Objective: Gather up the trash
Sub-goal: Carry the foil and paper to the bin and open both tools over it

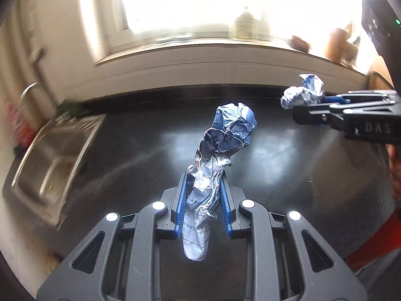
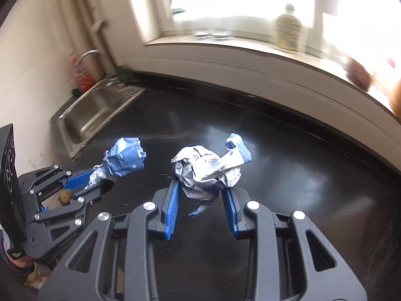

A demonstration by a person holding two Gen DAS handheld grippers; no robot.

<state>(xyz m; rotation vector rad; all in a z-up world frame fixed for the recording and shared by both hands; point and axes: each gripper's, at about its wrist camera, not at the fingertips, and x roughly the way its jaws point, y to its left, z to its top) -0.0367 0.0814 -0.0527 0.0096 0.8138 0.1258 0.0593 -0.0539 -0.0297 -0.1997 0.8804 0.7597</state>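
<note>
My left gripper (image 1: 203,175) is shut on a long crumpled blue-and-silver wrapper (image 1: 225,135), which sticks out past the blue pads above the black counter (image 1: 275,155). The right gripper (image 2: 200,184) is shut on a second wrapper (image 2: 205,168), balled up, white and blue. Each gripper shows in the other's view: the right gripper (image 1: 295,105) with its crumpled ball (image 1: 303,92) at the upper right, the left gripper (image 2: 99,181) with its long wrapper (image 2: 122,158) at the left. Both are held in the air, side by side.
A steel sink (image 2: 87,115) with a tap (image 2: 86,55) lies at the counter's left end, a red bottle (image 2: 81,75) behind it. A bright windowsill (image 2: 225,42) runs along the back with a bottle (image 2: 285,30) and other blurred items. A person's hand (image 1: 394,173) shows at the right.
</note>
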